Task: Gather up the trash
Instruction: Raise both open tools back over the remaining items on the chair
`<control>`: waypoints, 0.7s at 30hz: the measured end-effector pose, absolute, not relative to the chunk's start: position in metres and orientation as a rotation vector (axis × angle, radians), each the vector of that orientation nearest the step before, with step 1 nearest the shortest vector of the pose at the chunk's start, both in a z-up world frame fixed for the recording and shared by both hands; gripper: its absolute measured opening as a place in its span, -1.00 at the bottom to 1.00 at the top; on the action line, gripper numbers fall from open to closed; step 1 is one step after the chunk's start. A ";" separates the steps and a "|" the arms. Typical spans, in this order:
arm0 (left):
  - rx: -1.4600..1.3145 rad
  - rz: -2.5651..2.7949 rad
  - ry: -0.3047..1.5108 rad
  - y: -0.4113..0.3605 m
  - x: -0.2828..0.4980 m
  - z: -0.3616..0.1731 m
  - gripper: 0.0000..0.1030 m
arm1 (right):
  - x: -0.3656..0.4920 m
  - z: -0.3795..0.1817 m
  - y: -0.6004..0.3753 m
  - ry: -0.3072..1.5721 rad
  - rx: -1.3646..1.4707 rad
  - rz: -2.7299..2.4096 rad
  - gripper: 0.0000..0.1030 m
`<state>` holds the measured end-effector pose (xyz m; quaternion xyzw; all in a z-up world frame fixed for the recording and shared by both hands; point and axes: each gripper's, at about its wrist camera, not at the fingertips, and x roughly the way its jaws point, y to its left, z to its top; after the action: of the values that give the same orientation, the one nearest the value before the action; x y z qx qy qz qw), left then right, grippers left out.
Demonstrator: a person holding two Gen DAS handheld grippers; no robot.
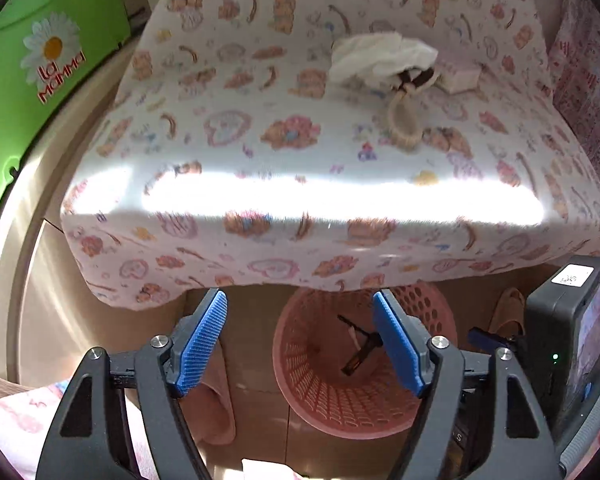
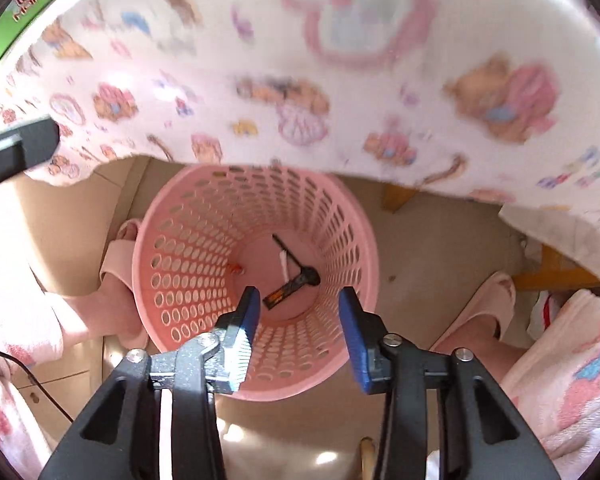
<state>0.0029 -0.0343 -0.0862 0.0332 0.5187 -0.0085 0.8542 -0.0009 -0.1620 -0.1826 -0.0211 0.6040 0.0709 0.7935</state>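
Both grippers hang over a pink perforated basket [image 2: 256,280] standing on the floor, partly tucked under the edge of a table draped in a bear-print cloth [image 1: 300,152]. The right gripper [image 2: 298,312] points steeply down into the basket's mouth, jaws apart with nothing between them; the left gripper [image 1: 300,336] sits above the basket's rim, jaws wider still and likewise empty. At the bottom of the basket lie a dark wrapper [image 2: 284,292], a thin black stick [image 2: 286,250] and a small white piece [image 2: 284,264], apparently trash already dropped in, which would explain the open jaws held right above it. More seems left to collect: up on the table, beyond the basket, a crumpled white tissue [image 1: 380,58] lies touching a brush-like object with pale bristles [image 1: 404,120], with a pale block [image 1: 460,76] just beside them. A green bag [image 1: 48,76] stands to the left of the table. The person's pink slippers [image 2: 480,312] flank the basket on both sides.
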 end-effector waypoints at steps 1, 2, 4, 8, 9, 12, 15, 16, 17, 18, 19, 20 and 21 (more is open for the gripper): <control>0.071 -0.021 1.065 -0.034 0.002 -0.080 0.52 | -0.001 -0.176 -0.163 1.276 -0.045 0.153 0.06; 0.076 -0.025 1.043 -0.032 0.001 -0.074 0.53 | -0.001 -0.169 -0.164 1.252 -0.051 0.154 0.13; 0.095 -0.008 0.992 -0.028 0.000 -0.063 0.53 | 0.000 -0.159 -0.165 1.205 -0.082 0.149 0.27; 0.078 0.031 0.903 -0.015 0.000 -0.042 0.61 | 0.000 -0.141 -0.165 1.137 -0.124 0.126 0.39; 0.061 0.037 0.883 -0.011 0.000 -0.037 0.69 | 0.000 -0.138 -0.165 1.131 -0.115 0.140 0.48; 0.013 0.050 0.816 -0.001 -0.002 -0.025 0.84 | -0.005 -0.123 -0.165 1.049 -0.091 0.170 0.53; 0.012 0.069 0.751 0.003 -0.008 -0.016 0.91 | -0.010 -0.108 -0.160 0.976 -0.118 0.193 0.71; 0.020 0.078 0.737 0.003 -0.009 -0.014 0.96 | -0.012 -0.104 -0.158 0.961 -0.125 0.202 0.71; 0.027 0.087 0.723 0.003 -0.010 -0.012 0.98 | -0.013 -0.099 -0.157 0.944 -0.129 0.204 0.71; 0.031 0.093 0.713 0.003 -0.011 -0.010 0.98 | -0.015 -0.096 -0.156 0.934 -0.128 0.202 0.71; 0.034 0.094 0.709 0.003 -0.012 -0.009 0.98 | -0.016 -0.091 -0.156 0.925 -0.120 0.202 0.71; 0.031 0.089 0.707 0.003 -0.013 -0.008 0.98 | -0.017 -0.087 -0.158 0.919 -0.109 0.206 0.72; 0.024 0.080 0.703 0.003 -0.013 -0.007 0.98 | -0.017 -0.083 -0.159 0.917 -0.098 0.208 0.72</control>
<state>-0.0127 0.0027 -0.0072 0.0117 0.3444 0.0394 0.9379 -0.0169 -0.1593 -0.0826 -0.0470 0.4415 0.1001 0.8904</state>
